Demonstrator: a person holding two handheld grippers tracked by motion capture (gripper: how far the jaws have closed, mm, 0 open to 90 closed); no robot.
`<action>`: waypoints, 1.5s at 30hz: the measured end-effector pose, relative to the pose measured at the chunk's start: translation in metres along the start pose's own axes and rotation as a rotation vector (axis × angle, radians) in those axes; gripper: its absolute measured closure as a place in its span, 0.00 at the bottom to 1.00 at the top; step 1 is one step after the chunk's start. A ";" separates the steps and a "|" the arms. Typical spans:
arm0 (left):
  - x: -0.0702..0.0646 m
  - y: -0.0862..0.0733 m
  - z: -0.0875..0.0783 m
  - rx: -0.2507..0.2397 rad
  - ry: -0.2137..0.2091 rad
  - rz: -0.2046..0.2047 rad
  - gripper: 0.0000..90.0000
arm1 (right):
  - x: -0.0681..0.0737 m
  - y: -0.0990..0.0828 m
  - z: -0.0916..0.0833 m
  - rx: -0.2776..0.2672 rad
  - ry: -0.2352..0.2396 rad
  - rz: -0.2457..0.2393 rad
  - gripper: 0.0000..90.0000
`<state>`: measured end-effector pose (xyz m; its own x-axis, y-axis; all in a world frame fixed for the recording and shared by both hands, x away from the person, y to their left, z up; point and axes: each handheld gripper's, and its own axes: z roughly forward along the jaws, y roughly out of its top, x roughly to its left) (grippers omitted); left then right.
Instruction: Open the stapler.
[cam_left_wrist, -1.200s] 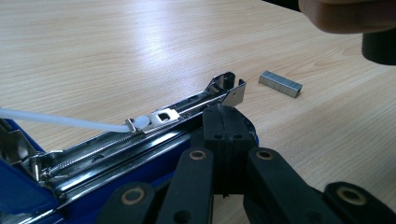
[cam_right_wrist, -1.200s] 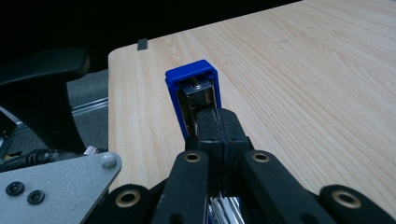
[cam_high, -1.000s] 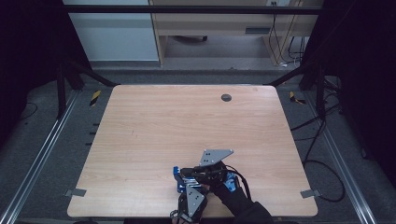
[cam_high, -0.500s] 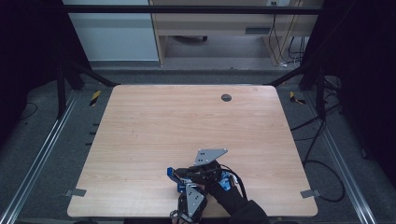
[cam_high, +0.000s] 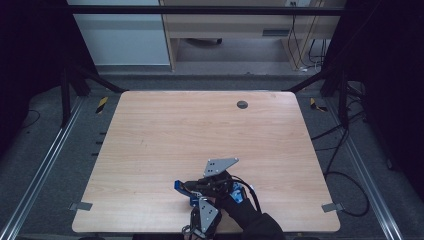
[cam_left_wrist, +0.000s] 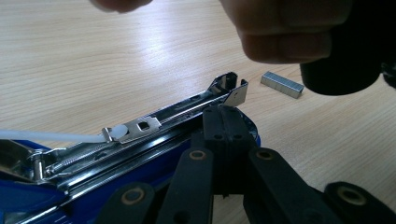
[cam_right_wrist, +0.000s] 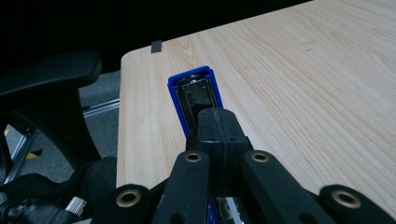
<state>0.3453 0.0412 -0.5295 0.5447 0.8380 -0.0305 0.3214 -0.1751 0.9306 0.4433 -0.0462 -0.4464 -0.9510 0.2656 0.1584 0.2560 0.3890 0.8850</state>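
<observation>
Pressing together with no gap between them, the left gripper (cam_left_wrist: 223, 122) jaws are sitting right against the opened blue stapler (cam_left_wrist: 140, 140), beside its chrome staple channel (cam_left_wrist: 187, 105), though whether they are pinching any part of it cannot be told. A white spring rod (cam_left_wrist: 51, 136) is running from the left edge to the metal pusher in that channel. Closing just as fully, the right gripper (cam_right_wrist: 219, 123) jaws are resting over the blue stapler's front end (cam_right_wrist: 194, 93), which is pointing toward the near corner of the table; a grip on it is not clear either. Lying flat on the wooden table (cam_left_wrist: 93, 56), a strip of staples (cam_left_wrist: 282, 84) is sitting just beyond the channel's tip, near a bare hand (cam_left_wrist: 280, 28) hovering above it. From the high view, both grippers are crowding together with the stapler (cam_high: 186, 187) at the near edge of the table (cam_high: 200, 130), right of its middle, with the right gripper's grey plate (cam_high: 220, 165) tilting above and the left gripper's plate (cam_high: 207, 214) lying nearer the edge. A dark round grommet (cam_high: 242, 104) is sitting well apart at the far side.
</observation>
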 end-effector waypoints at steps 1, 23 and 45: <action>0.000 0.000 0.000 0.000 0.001 0.000 1.00 | 0.000 0.000 0.001 0.000 0.001 -0.001 1.00; -0.001 -0.001 0.000 -0.006 0.012 0.003 1.00 | -0.002 0.002 0.015 0.029 0.033 0.007 1.00; -0.001 -0.001 0.000 -0.008 0.013 0.002 1.00 | -0.006 0.001 0.026 0.068 0.046 0.032 1.00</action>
<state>0.3440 0.0405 -0.5303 0.5351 0.8444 -0.0235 0.3137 -0.1728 0.9337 0.4537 -0.0244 -0.4575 -0.9488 0.2383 0.2071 0.2956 0.4402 0.8478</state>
